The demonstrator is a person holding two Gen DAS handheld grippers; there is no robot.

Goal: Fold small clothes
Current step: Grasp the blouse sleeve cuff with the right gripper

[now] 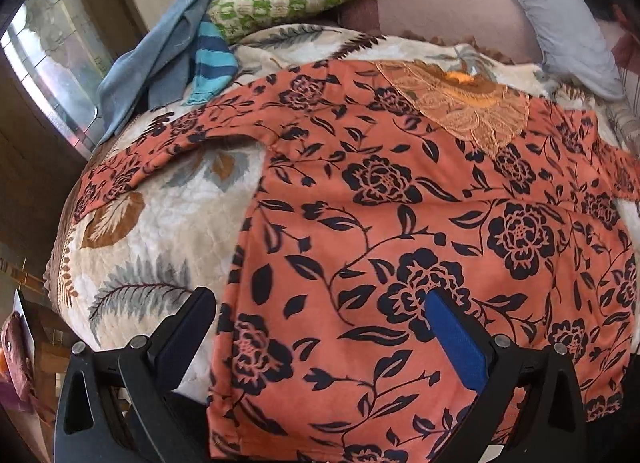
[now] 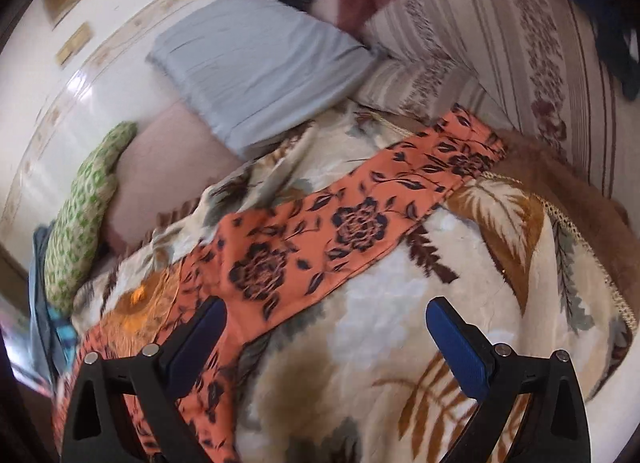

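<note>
A: Where is the orange floral top (image 1: 400,199) laid?

B: Flat on the plush leaf-print blanket (image 1: 160,223), sleeves spread. The left gripper (image 1: 320,327) is held wide apart over its hem; the right gripper (image 2: 326,337) is likewise spread, nothing being gripped, beside the right sleeve (image 2: 360,203).

A: Handling?

B: Soft, light and limp, it is judged (lace yoke (image 1: 460,103) likely delicate); hem corners or sleeve cuffs are best pinched.

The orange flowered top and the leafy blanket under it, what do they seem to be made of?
Orange flowered top: seemingly a soft, matte knit with a faint fuzzy nap; the lace panel at its neck looks embroidered. Leafy blanket: probably plush fleece, with a slight sheen and embossed pile.
</note>
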